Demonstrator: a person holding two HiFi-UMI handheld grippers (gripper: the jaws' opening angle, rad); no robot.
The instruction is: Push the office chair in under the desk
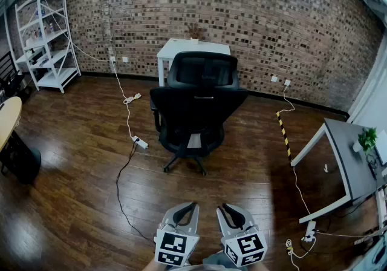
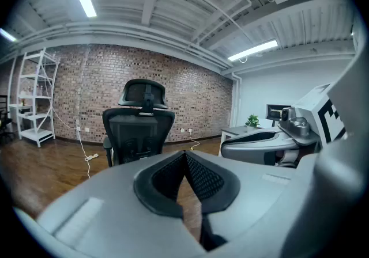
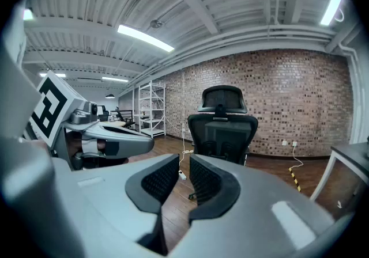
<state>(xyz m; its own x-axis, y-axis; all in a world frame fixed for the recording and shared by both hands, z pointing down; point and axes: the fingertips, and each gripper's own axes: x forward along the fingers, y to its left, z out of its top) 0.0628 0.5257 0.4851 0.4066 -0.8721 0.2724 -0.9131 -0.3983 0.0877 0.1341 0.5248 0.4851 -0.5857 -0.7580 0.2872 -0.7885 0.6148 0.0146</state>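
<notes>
Chair [image 1: 196,106] sat out from desk [image 1: 192,48]; we stood well back. Left gripper [image 1: 188,208] clenched empty, right gripper [image 1: 227,208] slightly parted, empty. Next: reach backrest.

The office chair [image 1: 196,106] hides part of the white worktop [image 1: 181,47]. Things on the shelf [image 1: 48,59] are too small to tell. The right edge crops the grey worktop [image 1: 354,155].
</notes>
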